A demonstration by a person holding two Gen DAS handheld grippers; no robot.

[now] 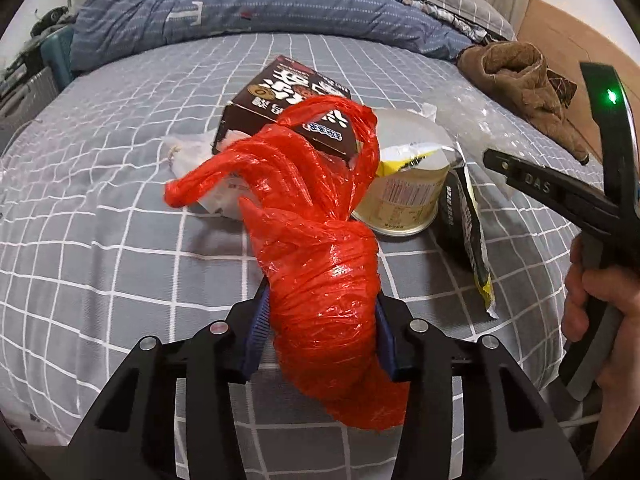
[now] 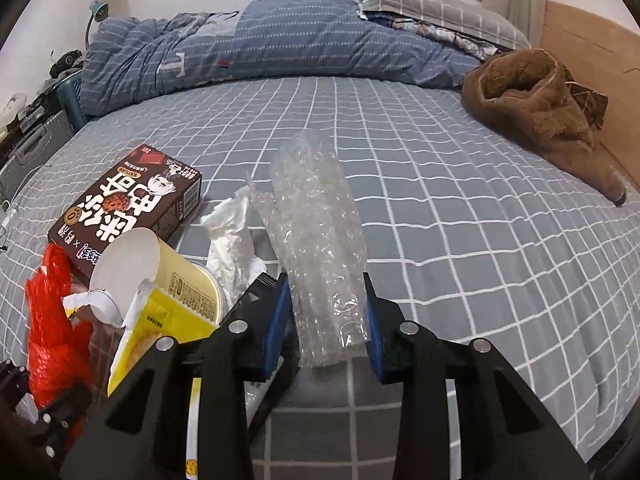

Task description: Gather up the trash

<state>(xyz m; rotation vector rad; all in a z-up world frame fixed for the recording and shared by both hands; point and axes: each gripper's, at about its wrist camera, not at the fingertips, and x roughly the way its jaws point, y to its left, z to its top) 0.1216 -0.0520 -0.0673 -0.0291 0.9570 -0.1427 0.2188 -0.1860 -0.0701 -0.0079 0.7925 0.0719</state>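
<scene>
Bed with grey white-grid sheet [image 2: 440, 184], blue quilt [image 2: 280, 44] bunched along the far side, brown fleece garment [image 2: 532, 108] at far right. Trash sits in a pile on the sheet: brown snack box [image 2: 132, 208] lying flat, yellow cup-noodle tub [image 2: 188, 284] on its side with its base toward the box, crumpled white tissue [image 2: 232, 240], dark foil packet [image 1: 468, 236] beside the tub.

Left gripper [image 1: 320, 332] — blue pads clamped on the knotted red plastic bag [image 1: 320, 240]. Bag's long axis runs straight out along the fingers, its loop handles flopping forward over the box corner.

Right gripper [image 2: 326, 312] — pads pressed on both sides of a roll of clear bubble wrap [image 2: 316, 232]. Roll's long axis points away from the camera along the fingers, far end tilted slightly left, near end between the pads
</scene>
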